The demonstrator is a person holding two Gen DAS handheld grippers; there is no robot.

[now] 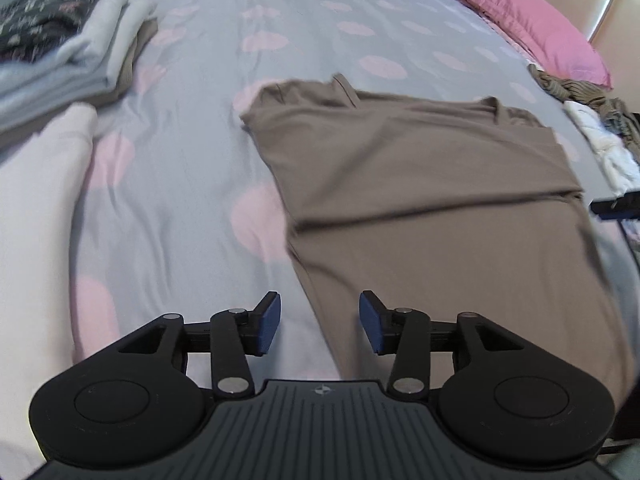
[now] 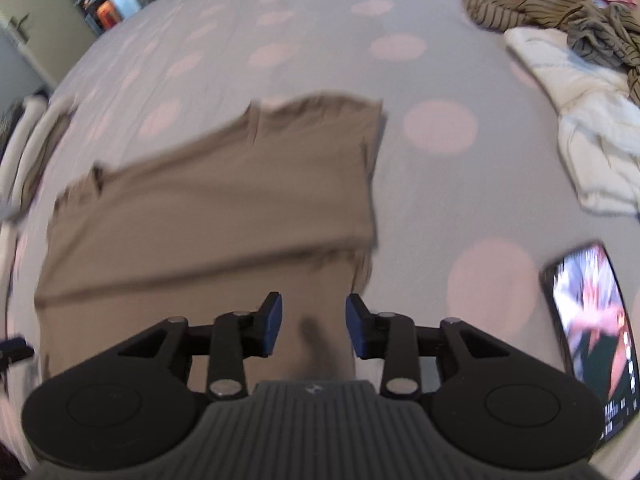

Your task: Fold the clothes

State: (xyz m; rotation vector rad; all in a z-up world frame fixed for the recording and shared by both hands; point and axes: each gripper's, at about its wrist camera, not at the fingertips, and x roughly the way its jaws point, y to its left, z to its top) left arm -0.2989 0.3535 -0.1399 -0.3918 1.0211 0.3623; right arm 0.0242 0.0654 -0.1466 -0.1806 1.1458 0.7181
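Observation:
A taupe garment (image 1: 420,184) lies flat on the bed, folded over itself with a crease across its middle; it also fills the middle of the right wrist view (image 2: 208,216). My left gripper (image 1: 319,322) hovers open over the garment's near left edge, with nothing between its blue pads. My right gripper (image 2: 314,326) is open above the garment's near right edge, its pads apart from the cloth. A piece of the right gripper (image 1: 616,204) pokes in at the right edge of the left wrist view.
The bed has a grey sheet with pink dots (image 1: 180,200). A stack of folded clothes (image 1: 60,52) sits at the far left, with a pale folded piece (image 1: 36,208) before it. A pink pillow (image 1: 532,20), striped and white unfolded clothes (image 2: 576,80) and a lit phone (image 2: 588,332) lie at the right.

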